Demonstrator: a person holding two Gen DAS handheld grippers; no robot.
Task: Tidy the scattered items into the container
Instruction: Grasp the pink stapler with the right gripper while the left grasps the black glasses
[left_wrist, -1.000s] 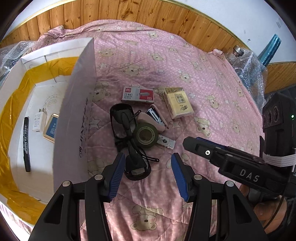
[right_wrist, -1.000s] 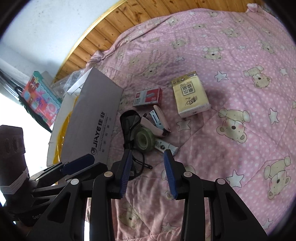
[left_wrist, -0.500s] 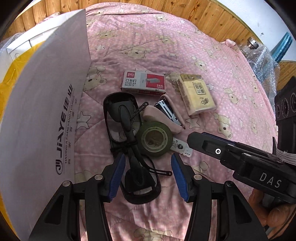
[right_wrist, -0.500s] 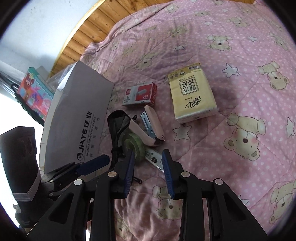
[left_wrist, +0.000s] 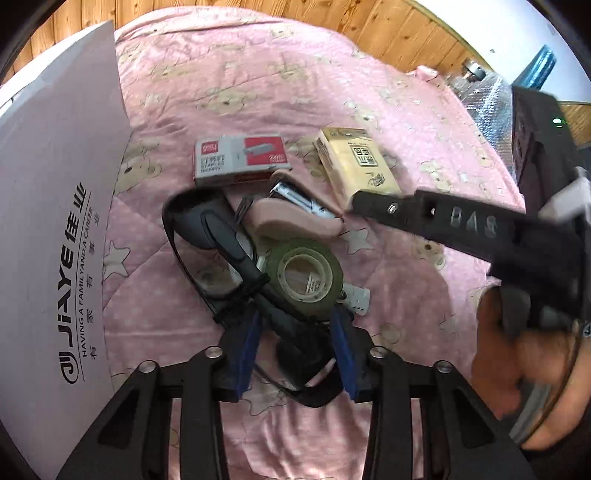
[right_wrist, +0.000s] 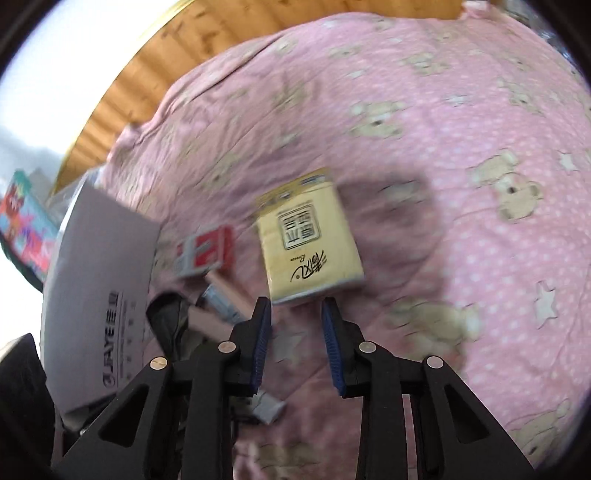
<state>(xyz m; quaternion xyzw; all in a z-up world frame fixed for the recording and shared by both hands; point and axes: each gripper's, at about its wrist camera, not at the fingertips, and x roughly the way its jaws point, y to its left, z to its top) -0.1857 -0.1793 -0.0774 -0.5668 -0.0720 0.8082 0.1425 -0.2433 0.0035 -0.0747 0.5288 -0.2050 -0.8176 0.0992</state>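
On the pink bear quilt lie black glasses (left_wrist: 207, 236), a green tape roll (left_wrist: 303, 275), a pink stapler (left_wrist: 295, 221), a red staples box (left_wrist: 240, 158) and a yellow tissue pack (left_wrist: 356, 170). My left gripper (left_wrist: 295, 328) is open, low over the glasses' arm, its fingertips just short of the tape roll. My right gripper (right_wrist: 295, 325) is open, its tips just short of the tissue pack (right_wrist: 310, 240). In the left wrist view the right gripper's finger (left_wrist: 443, 218) reaches over the tissue pack's near end. The white cardboard box (left_wrist: 55, 229) stands at left.
A small white tag (left_wrist: 356, 299) lies by the tape roll. Wooden panelling (left_wrist: 388, 26) runs behind the bed, with bubble wrap (left_wrist: 491, 99) at the far right. A colourful book (right_wrist: 22, 221) sits past the box (right_wrist: 107, 295). A hand (left_wrist: 517, 354) holds the right gripper.
Both grippers have pushed forward and down toward the items. The left now sits over the glasses next to the tape roll; the right swung from the tape roll to the tissue pack.
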